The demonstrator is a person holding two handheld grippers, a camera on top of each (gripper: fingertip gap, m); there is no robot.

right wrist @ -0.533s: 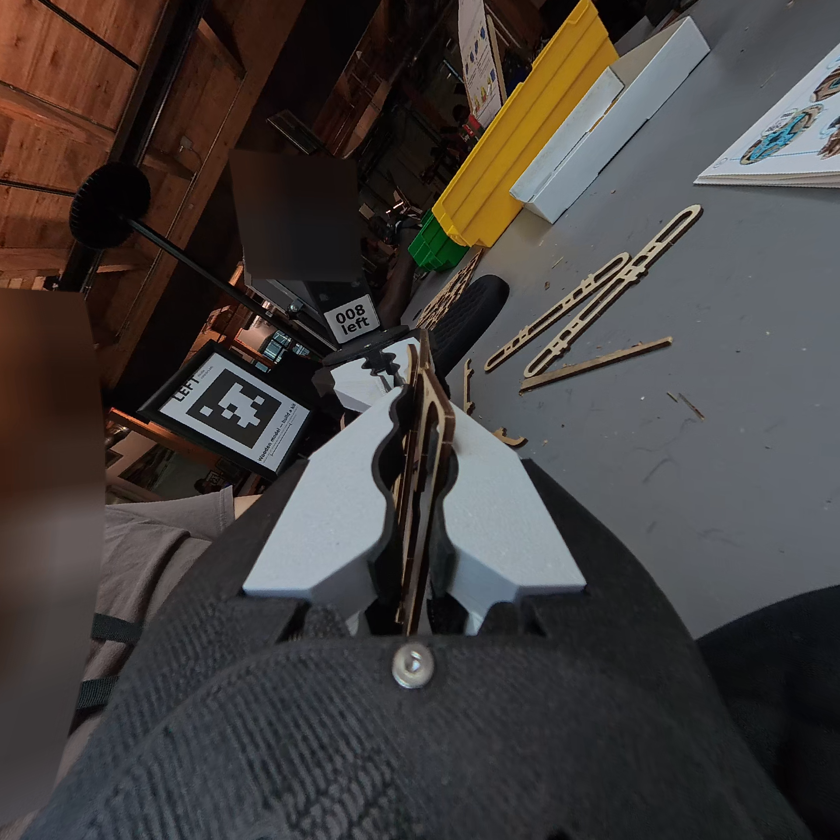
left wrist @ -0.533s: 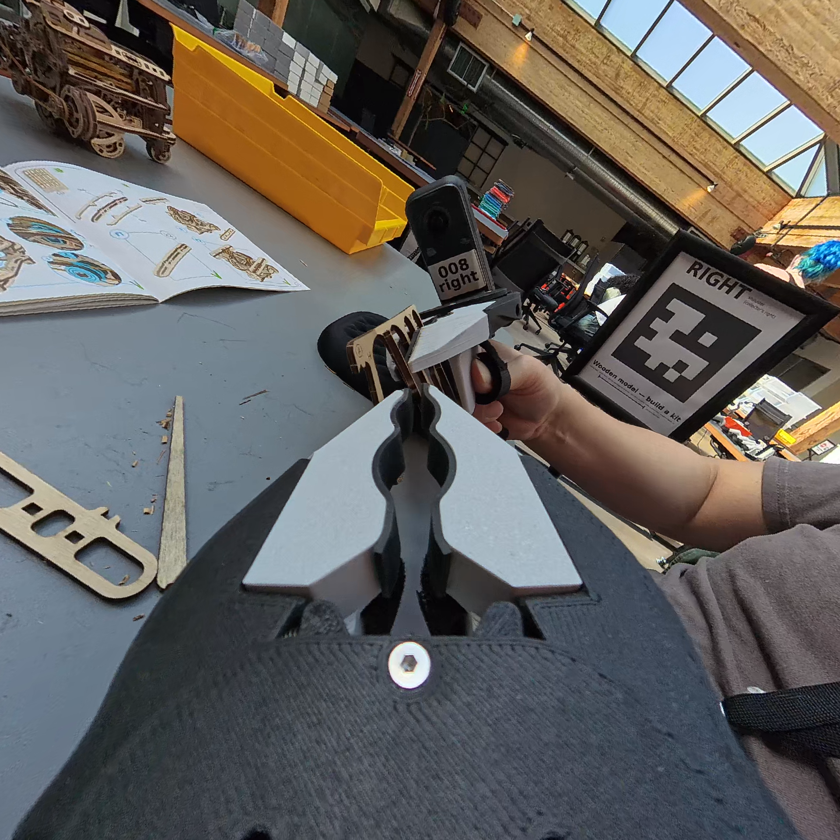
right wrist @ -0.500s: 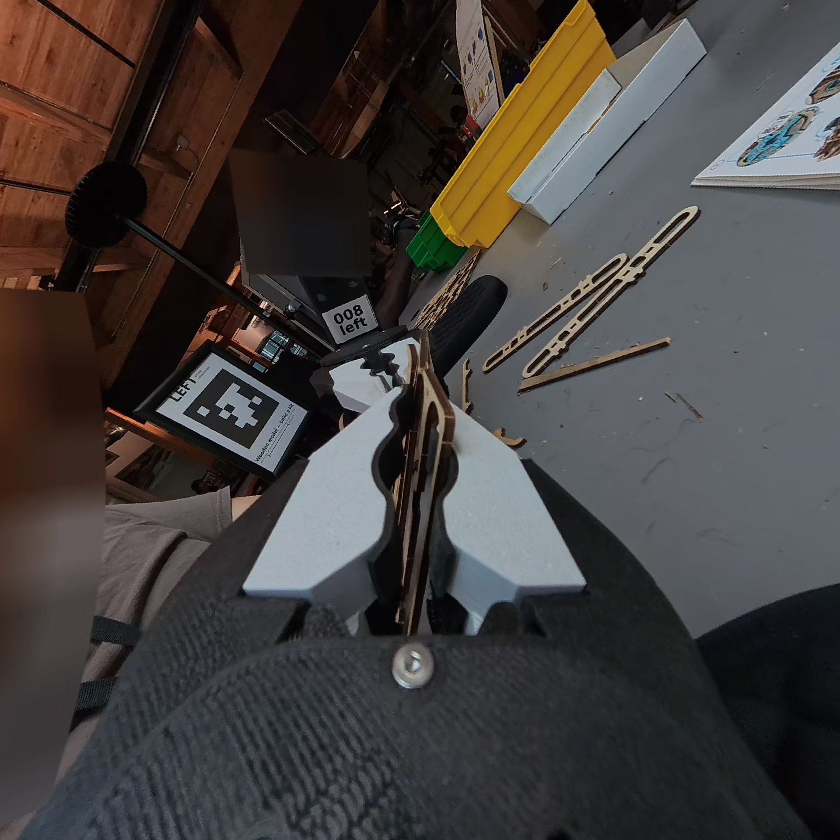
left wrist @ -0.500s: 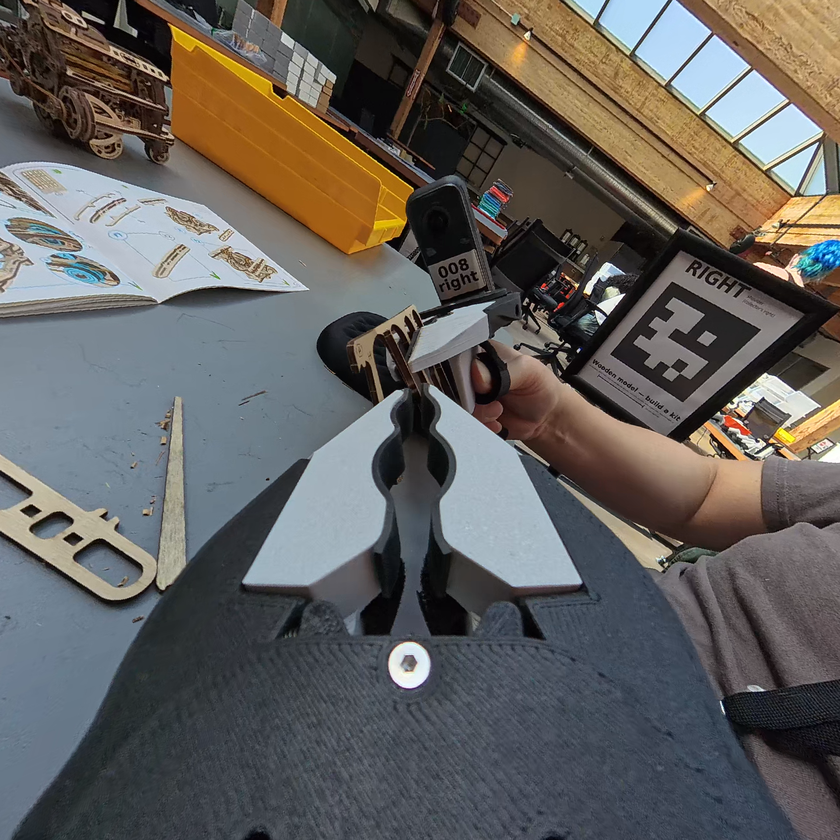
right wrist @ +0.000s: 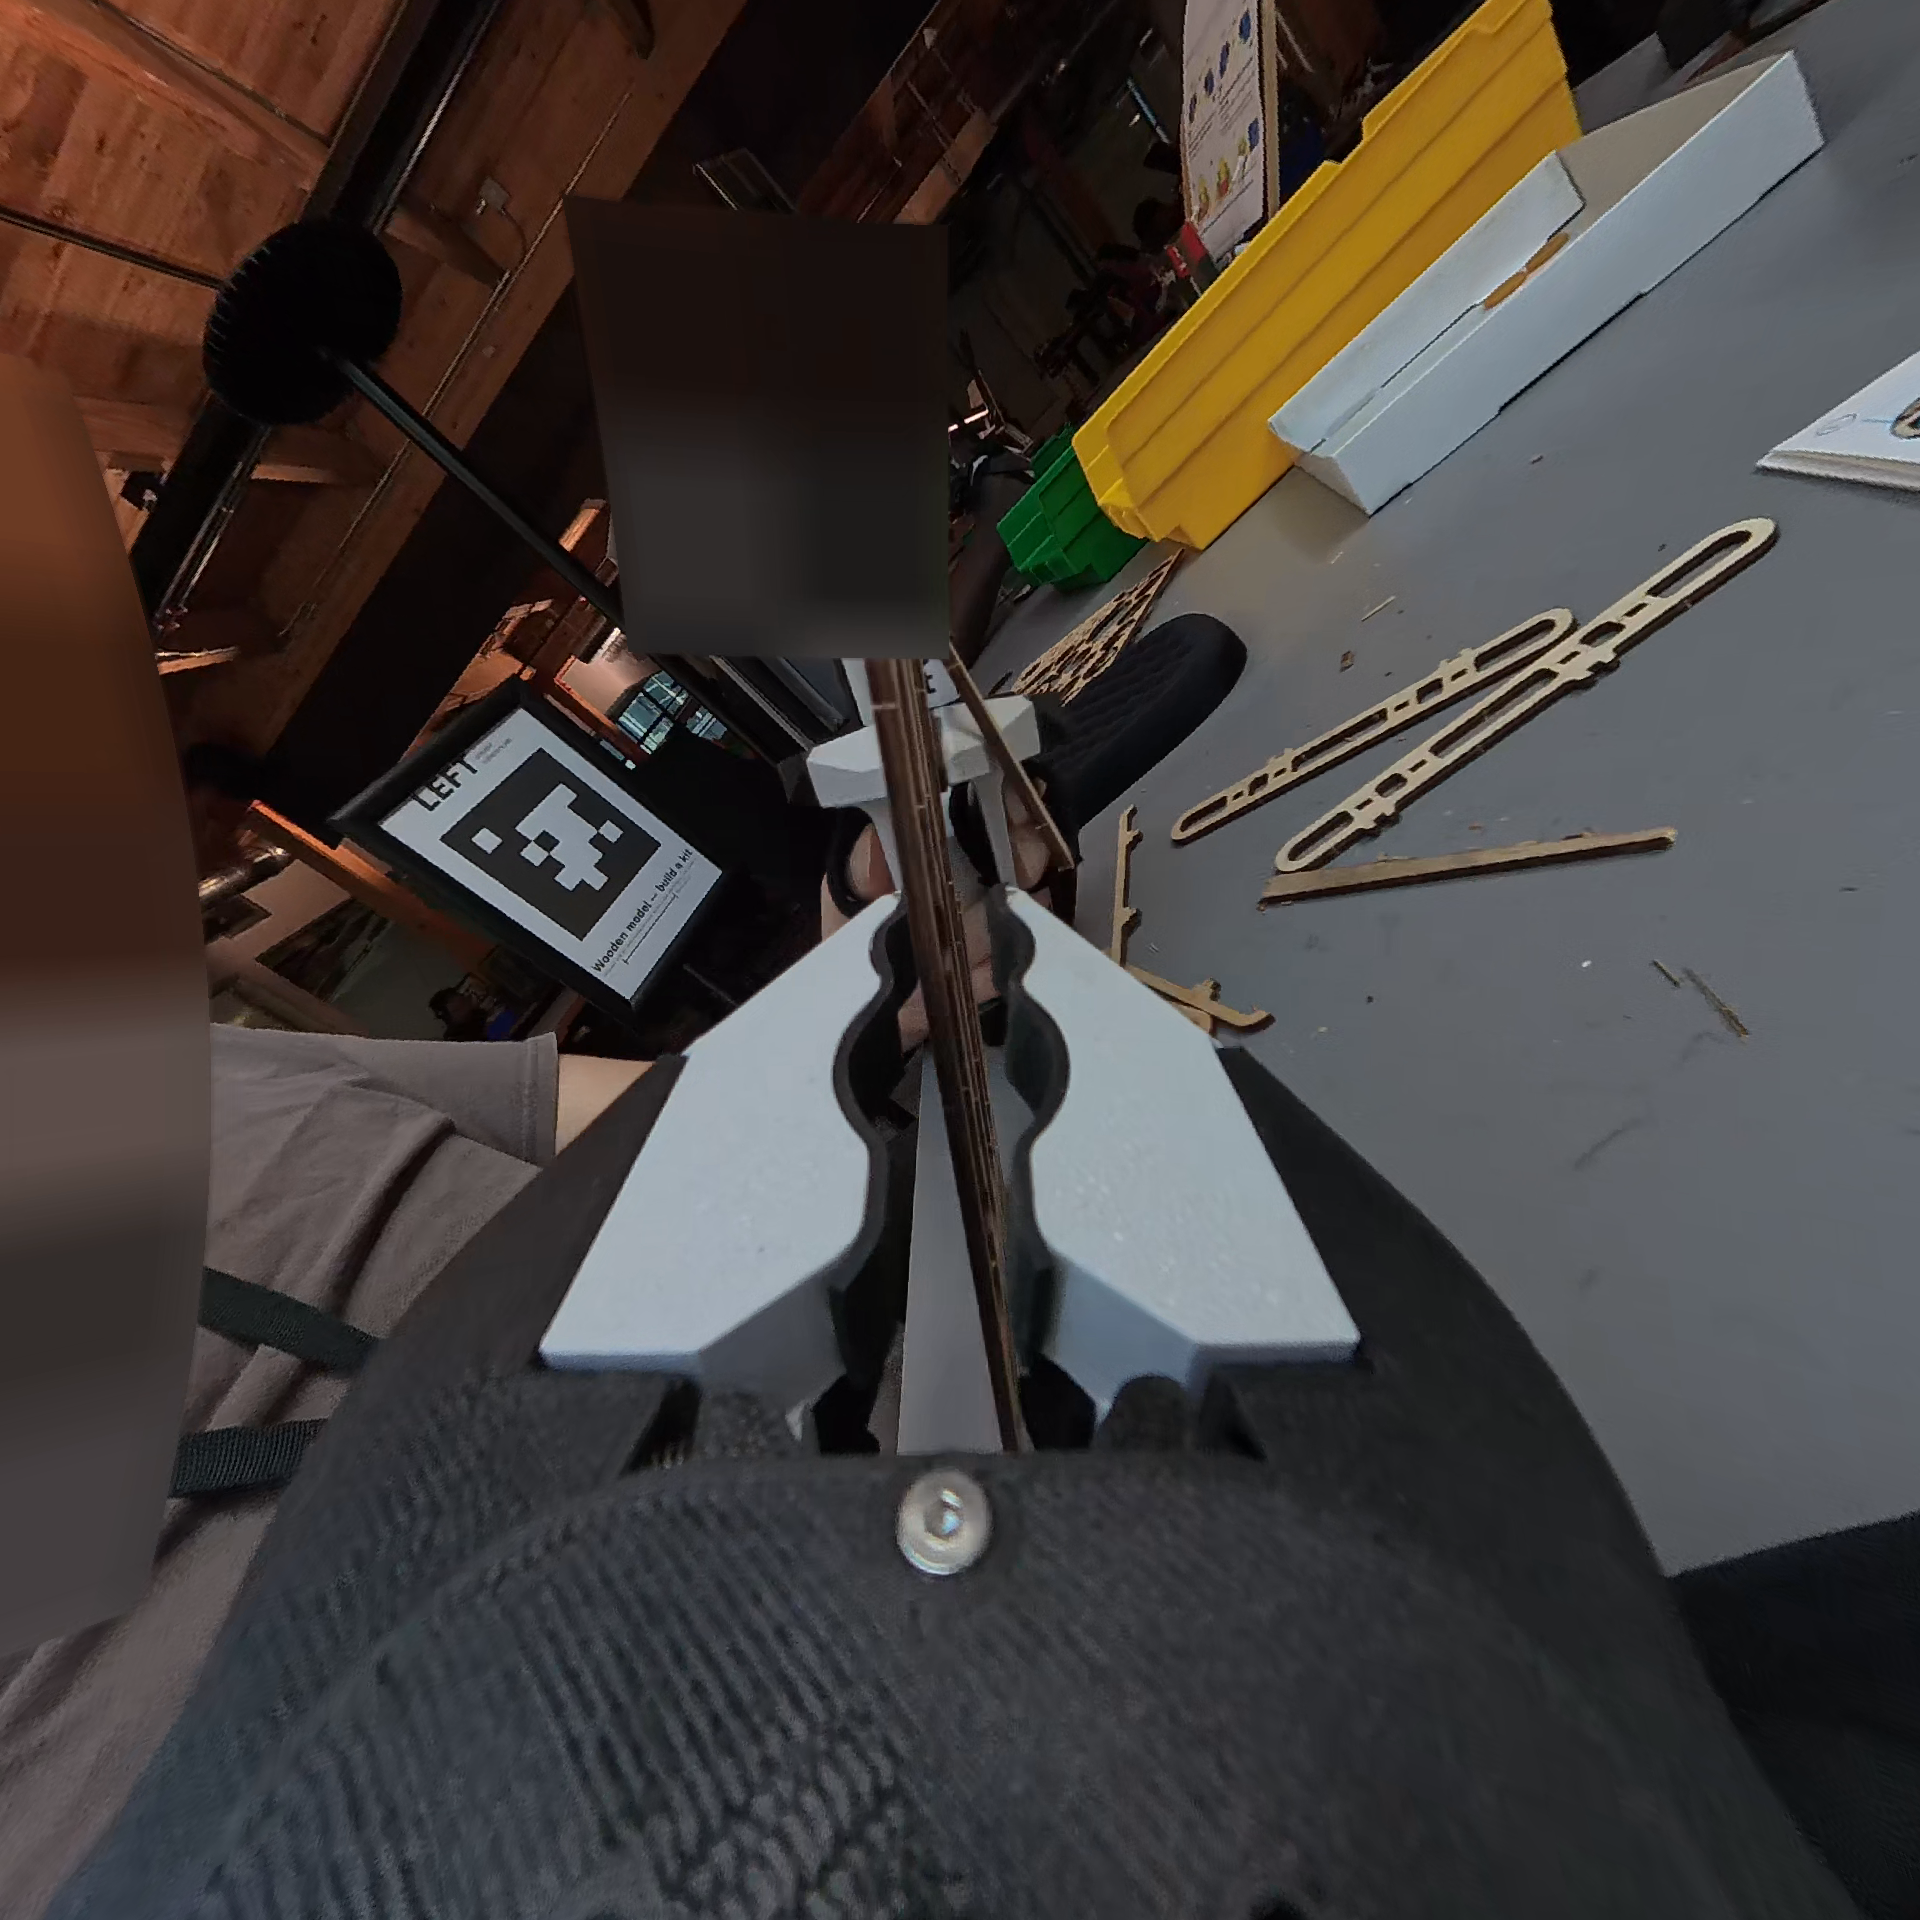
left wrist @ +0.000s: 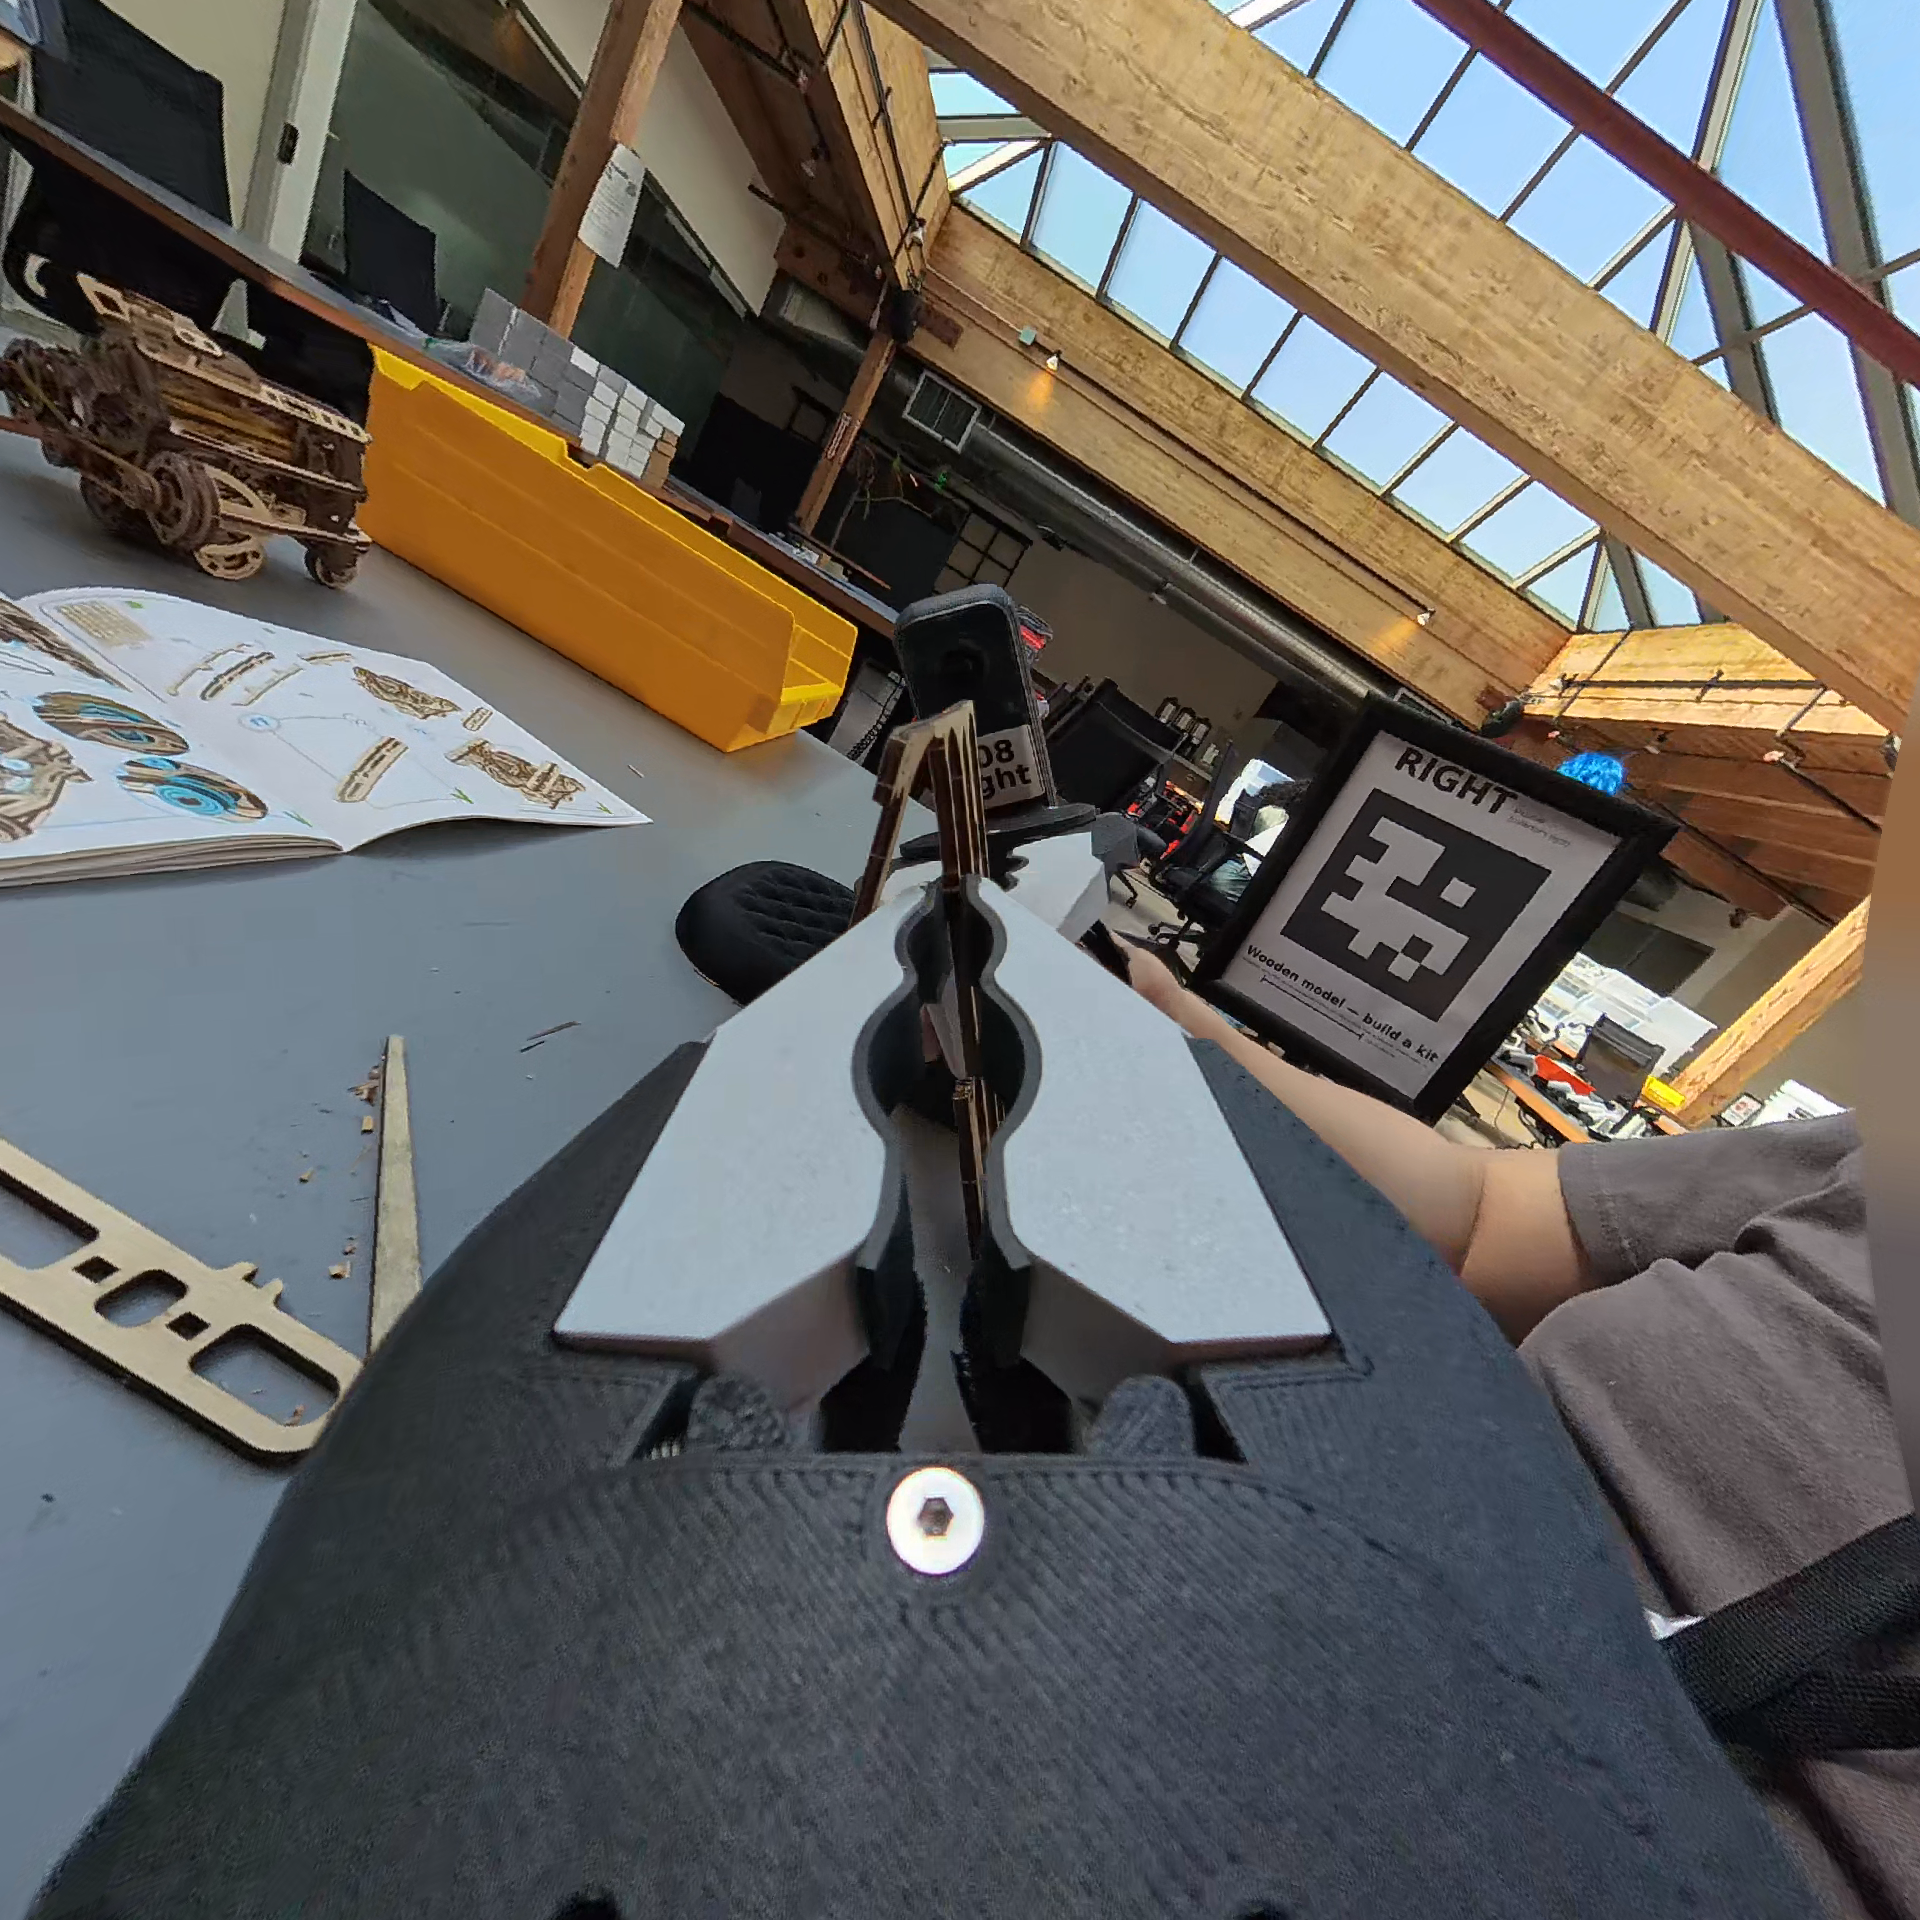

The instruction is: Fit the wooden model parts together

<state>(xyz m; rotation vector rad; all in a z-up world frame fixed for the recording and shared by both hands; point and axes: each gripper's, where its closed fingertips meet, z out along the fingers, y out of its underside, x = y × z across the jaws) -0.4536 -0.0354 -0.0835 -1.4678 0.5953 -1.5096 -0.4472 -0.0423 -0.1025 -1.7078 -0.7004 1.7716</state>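
A flat layered wooden assembly (left wrist: 940, 790) stands edge-on between my two grippers, above the grey table (left wrist: 312, 987). My left gripper (left wrist: 948, 894) is closed on its near edge; the wood runs down between the jaws. My right gripper (right wrist: 945, 909) is shut on the same assembly (right wrist: 940, 987), which fills its jaws down to the base. Each gripper shows in the other's view, just behind the wood: the right one (left wrist: 1049, 868) and the left one (right wrist: 925, 748). How the layers join is hidden.
Loose slotted strips (right wrist: 1382, 717) and a thin wedge (right wrist: 1465, 862) lie on the table. So do a small piece (right wrist: 1195, 1003), an open booklet (left wrist: 260, 738), a yellow bin (left wrist: 582, 561), a white box (right wrist: 1538, 301), a finished wooden model (left wrist: 187, 457) and a black pad (left wrist: 764, 925). Less than 4 cm separates the two grippers' tips.
My left gripper was shut and empty just short of the assembly; now the assembly sits between its jaws. Both grippers have tilted and closed in on each other.
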